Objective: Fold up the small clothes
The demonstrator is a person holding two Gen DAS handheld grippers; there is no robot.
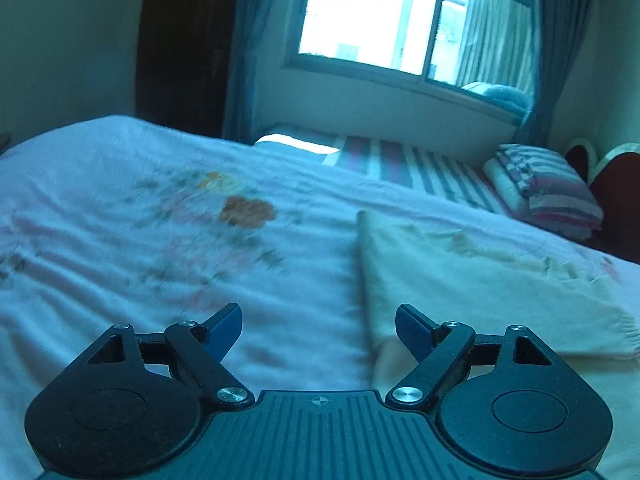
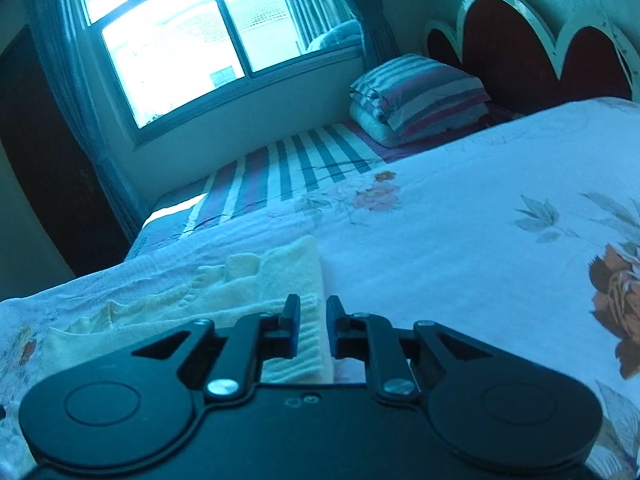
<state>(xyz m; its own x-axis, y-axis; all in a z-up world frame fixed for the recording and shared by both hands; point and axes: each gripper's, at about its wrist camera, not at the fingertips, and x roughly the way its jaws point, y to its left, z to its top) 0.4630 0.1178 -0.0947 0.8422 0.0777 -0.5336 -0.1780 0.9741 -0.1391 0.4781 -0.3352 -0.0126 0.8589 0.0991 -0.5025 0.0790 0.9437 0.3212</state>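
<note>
Cream knit garment lies mid-bed, soft and floppy, so we'd pinch its ribbed hem. Left tool gapes wide and empty; right tool is barely parted, gripping nothing.

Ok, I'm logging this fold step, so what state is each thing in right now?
Left gripper: fingers wide open, empty, above the bed.
Right gripper: fingers narrowly apart, over the garment's ribbed edge, not pressing it.
Cream knit garment: folded, lying flat on the blanket.
Floral blanket: spread over the bed.
Striped quilt: folded, stacked by the headboard.
Curtains: drawn open.
</note>
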